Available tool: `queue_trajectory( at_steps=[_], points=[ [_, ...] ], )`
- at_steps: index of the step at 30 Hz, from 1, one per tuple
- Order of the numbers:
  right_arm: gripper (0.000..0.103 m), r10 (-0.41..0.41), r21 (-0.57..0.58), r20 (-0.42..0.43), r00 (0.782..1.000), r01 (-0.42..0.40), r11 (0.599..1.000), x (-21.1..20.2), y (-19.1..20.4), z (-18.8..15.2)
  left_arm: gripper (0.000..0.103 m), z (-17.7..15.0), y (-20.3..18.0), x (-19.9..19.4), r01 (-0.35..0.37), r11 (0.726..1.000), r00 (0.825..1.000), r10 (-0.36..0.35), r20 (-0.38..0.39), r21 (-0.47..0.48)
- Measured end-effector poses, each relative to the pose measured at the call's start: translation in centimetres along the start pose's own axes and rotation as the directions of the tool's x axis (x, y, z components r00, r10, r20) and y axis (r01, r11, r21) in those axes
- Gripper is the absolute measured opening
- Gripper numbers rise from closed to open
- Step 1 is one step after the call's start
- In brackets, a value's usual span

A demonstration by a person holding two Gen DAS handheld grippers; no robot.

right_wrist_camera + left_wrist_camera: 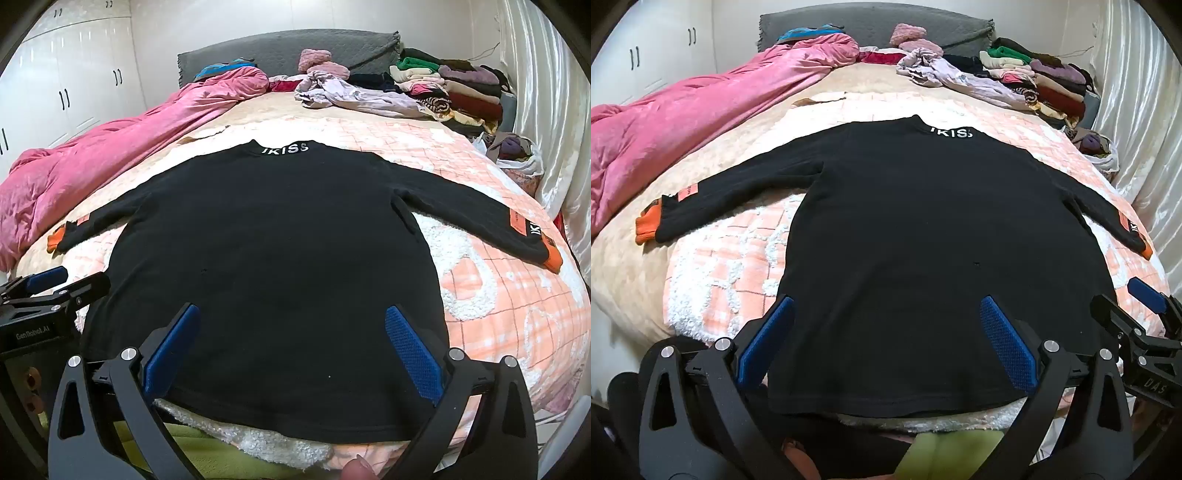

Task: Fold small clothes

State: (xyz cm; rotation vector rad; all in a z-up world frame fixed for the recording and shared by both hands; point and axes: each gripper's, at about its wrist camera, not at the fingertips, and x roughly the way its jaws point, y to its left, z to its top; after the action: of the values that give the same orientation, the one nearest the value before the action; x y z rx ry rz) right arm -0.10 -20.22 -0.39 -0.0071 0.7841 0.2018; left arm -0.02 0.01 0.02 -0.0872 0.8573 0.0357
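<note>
Black top [923, 236] lies flat on the bed [713, 266], collar far, hem near, sleeves out sideways. Left gripper [886, 343] and right gripper [291, 343] hover over the hem, jaws apart, nothing held.

tongs [886, 341]: black frames | blue textured pads [1008, 343] | silver screws | GenRobot.AI marking

Black top [923, 236] on bed [628, 280]
</note>
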Motion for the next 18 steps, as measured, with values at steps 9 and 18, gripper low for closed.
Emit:
queue_trajectory(
  at_steps=[9,18],
  points=[
    [0.099,-0.001,-0.003,-0.001,1.000,0.001,1.000,0.00,0.11,-0.01,0.094,0.01,0.03,-0.02,-0.002,1.000,1.000,0.002,-0.002,0.000],
    [0.099,-0.005,-0.006,-0.002,1.000,0.005,1.000,-0.05,0.35,-0.13,0.094,-0.09,0.52,-0.19,-0.003,1.000,1.000,0.003,0.002,-0.001]
  ],
)
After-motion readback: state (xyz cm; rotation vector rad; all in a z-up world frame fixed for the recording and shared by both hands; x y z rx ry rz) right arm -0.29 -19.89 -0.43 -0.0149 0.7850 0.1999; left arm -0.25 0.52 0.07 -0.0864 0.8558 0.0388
